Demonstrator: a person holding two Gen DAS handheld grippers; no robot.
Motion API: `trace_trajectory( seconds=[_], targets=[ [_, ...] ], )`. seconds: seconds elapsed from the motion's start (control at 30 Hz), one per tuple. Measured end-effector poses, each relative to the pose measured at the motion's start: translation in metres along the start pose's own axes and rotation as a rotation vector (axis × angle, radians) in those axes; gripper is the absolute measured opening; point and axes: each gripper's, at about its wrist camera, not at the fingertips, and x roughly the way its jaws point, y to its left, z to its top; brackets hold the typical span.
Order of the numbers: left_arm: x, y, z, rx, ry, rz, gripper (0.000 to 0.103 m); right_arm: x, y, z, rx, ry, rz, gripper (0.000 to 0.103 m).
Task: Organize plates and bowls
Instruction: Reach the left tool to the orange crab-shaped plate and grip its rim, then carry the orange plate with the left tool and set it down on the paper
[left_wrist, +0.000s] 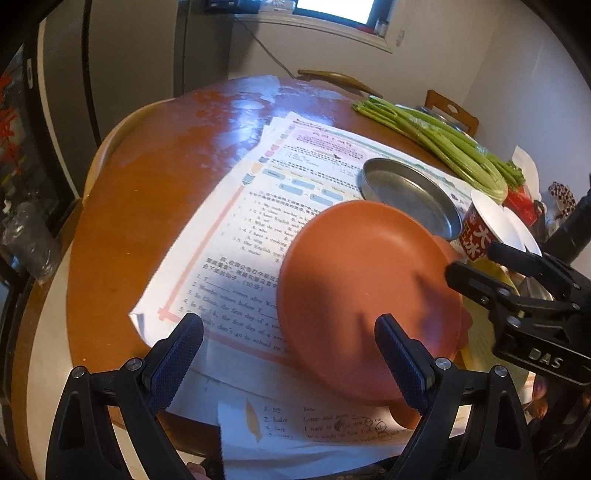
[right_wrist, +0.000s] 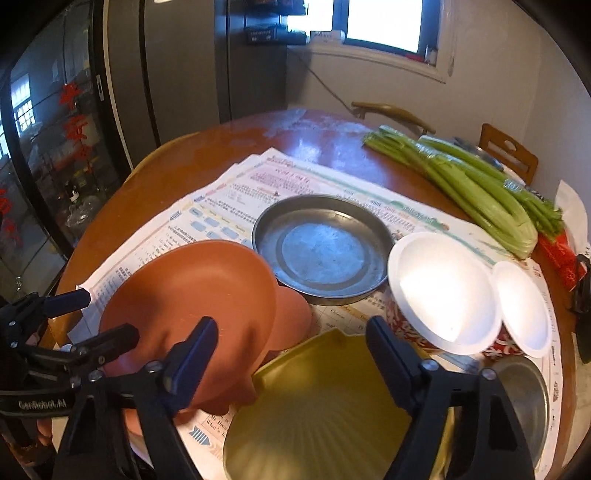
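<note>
An orange plate (left_wrist: 362, 288) (right_wrist: 184, 291) stands tilted over the papers, above a second orange plate (right_wrist: 291, 314); what props it I cannot tell. My left gripper (left_wrist: 291, 354) is open, and its right finger (left_wrist: 402, 365) overlaps the plate's near rim. My right gripper (right_wrist: 293, 354) is open above a yellow scalloped plate (right_wrist: 321, 413), with its left finger (right_wrist: 195, 358) in front of the orange plate's edge. In the left wrist view the right gripper (left_wrist: 487, 264) sits at that plate's right rim. A round metal pan (right_wrist: 321, 251) (left_wrist: 410, 199) lies behind.
Two white paper bowls with red print (right_wrist: 443, 288) (right_wrist: 524, 306) and a steel bowl (right_wrist: 524, 398) stand on the right. Celery (right_wrist: 461, 184) lies at the back right. Printed sheets (left_wrist: 240, 206) cover the round wooden table (left_wrist: 147, 192). Chairs (right_wrist: 509, 151) stand behind.
</note>
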Motion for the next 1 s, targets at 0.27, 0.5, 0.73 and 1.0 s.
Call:
trace_trajectory(
  seconds=[0.27,0.5,0.73,1.0],
  targets=[
    [0.008,-0.01,-0.002,0.023,0.015,-0.015,0.094,0.021,0.004,0.0,-0.048,0.034,0.017,0.059],
    [0.009,-0.016,-0.002,0.046,0.008,-0.024,0.053,0.024,0.011,0.0,-0.067,0.025,0.046,0.049],
    [0.005,-0.007,0.0,0.009,-0.001,-0.035,0.052,0.022,0.016,-0.003,-0.08,0.021,0.034,0.048],
    [-0.01,0.009,0.01,-0.013,-0.041,-0.019,0.052,0.008,0.023,-0.002,-0.044,0.011,0.093,0.048]
  ],
)
